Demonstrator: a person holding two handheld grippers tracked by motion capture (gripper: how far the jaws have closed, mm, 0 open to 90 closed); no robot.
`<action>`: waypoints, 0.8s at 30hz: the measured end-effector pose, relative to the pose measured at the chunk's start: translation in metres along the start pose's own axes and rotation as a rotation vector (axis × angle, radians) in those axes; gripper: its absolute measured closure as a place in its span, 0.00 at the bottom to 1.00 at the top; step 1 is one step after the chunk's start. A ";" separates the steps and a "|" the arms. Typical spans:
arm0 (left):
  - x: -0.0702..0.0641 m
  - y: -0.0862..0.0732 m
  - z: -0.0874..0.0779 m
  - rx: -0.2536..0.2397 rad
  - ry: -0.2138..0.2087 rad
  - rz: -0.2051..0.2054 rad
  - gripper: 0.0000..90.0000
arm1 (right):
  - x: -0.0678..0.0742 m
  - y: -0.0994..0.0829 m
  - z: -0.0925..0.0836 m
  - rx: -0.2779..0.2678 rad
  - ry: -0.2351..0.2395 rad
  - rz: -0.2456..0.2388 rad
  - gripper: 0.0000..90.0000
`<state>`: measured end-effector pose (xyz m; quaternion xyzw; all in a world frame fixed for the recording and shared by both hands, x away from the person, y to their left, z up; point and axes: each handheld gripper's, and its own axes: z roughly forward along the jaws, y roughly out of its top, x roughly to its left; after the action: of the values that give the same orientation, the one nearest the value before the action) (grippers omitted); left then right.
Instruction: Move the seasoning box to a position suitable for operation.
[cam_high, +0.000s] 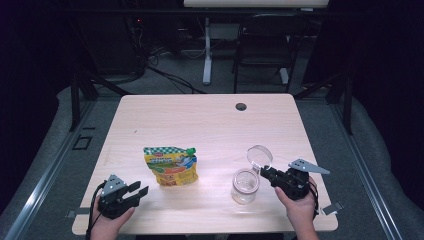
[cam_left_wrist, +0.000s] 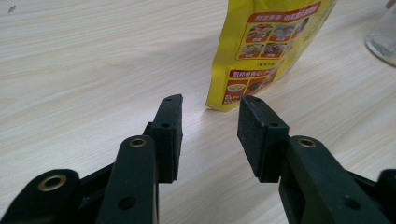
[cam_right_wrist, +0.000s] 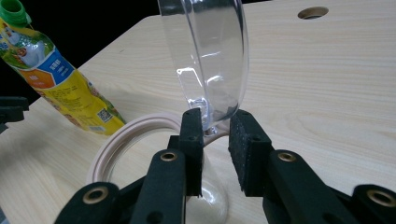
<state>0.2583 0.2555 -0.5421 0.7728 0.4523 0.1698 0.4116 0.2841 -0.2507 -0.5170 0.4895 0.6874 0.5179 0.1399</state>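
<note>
A yellow snack pouch (cam_high: 171, 166) with a green cap lies flat near the middle of the wooden table (cam_high: 200, 115). To its right stands a clear glass jar (cam_high: 245, 186) with its round clear lid (cam_high: 260, 156) tipped up on edge. My right gripper (cam_high: 264, 172) is shut on that lid's lower edge; in the right gripper view the lid (cam_right_wrist: 210, 51) rises from between the pads above the jar's pale rim (cam_right_wrist: 116, 140). My left gripper (cam_high: 141, 190) stands open at the front left. Its jaws (cam_left_wrist: 210, 107) hold nothing and point at the pouch's bottom corner (cam_left_wrist: 266, 46).
A round cable hole (cam_high: 241, 106) sits near the table's far edge. Beyond the table stand a dark chair (cam_high: 265, 45) and a white desk leg (cam_high: 207, 55) on grey floor. Bare wood lies to the left of the pouch and behind the jar.
</note>
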 end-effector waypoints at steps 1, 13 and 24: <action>0.000 0.000 0.000 -0.002 -0.001 0.002 0.67 | 0.000 0.000 0.001 0.000 -0.003 0.000 0.83; 0.004 0.010 0.002 -0.046 -0.055 0.033 0.58 | 0.001 -0.002 -0.002 -0.011 0.002 -0.019 0.77; 0.000 0.031 0.020 -0.068 -0.166 0.109 0.52 | 0.000 -0.014 -0.015 -0.015 -0.015 -0.012 0.69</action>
<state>0.2889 0.2383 -0.5297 0.7932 0.3679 0.1429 0.4638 0.2667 -0.2590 -0.5222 0.4882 0.6854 0.5185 0.1520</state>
